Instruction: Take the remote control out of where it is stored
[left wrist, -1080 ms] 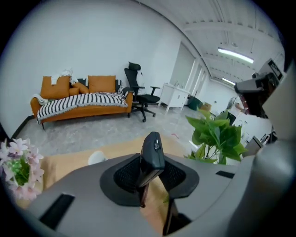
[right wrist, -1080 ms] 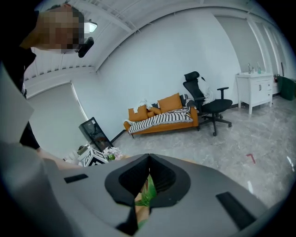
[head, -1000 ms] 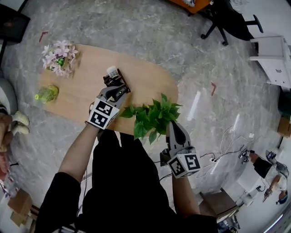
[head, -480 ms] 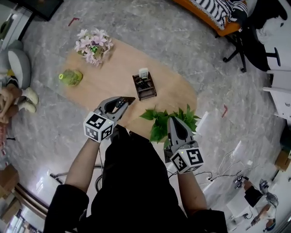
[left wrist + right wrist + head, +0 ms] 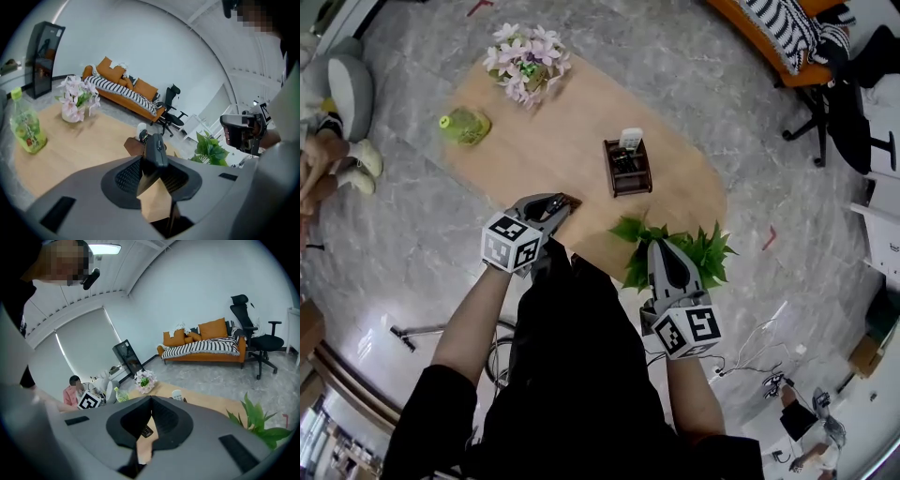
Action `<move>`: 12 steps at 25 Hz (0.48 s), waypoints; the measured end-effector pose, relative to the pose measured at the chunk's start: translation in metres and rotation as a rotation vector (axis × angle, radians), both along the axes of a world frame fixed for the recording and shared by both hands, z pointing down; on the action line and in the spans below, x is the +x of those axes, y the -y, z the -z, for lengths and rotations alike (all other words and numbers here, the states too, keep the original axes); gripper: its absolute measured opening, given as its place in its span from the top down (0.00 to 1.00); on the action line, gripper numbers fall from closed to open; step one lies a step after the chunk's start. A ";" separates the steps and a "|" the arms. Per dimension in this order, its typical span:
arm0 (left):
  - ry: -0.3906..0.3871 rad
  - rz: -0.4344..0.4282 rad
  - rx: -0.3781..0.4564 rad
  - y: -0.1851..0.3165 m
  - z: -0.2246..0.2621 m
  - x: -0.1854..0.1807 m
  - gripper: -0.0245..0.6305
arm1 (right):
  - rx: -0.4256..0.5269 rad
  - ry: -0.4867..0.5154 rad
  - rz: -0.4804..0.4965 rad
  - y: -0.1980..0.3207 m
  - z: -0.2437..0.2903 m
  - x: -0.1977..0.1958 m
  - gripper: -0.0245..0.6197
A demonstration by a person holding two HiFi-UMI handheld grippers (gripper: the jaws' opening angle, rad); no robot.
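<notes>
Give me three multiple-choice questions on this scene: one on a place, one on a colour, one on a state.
1. Where is the green bottle? A. on the floor B. on the table beside the pink flowers C. on a shelf
2. What colour is the sofa? A. blue B. orange C. white
3. The left gripper is: A. open and empty B. shut on a leaf C. shut on the remote control
Answers: B, it stands on the wood by the flowers; B, its cushions are orange; C, the dark remote sits between its jaws.
</notes>
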State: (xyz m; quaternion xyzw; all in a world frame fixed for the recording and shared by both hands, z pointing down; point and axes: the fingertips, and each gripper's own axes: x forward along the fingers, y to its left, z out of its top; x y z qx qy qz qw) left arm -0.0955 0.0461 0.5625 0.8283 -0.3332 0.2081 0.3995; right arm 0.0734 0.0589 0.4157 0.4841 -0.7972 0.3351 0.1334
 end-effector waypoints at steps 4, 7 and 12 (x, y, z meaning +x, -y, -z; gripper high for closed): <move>-0.042 -0.042 -0.107 0.004 -0.043 0.013 0.79 | -0.023 -0.025 -0.029 -0.007 -0.007 0.007 0.95; -0.044 -0.034 -0.157 0.012 -0.071 0.020 0.79 | -0.063 -0.035 -0.054 -0.019 -0.018 0.018 0.95; -0.051 -0.019 -0.173 0.039 -0.092 0.030 0.79 | -0.122 -0.044 -0.099 -0.034 -0.039 0.028 0.95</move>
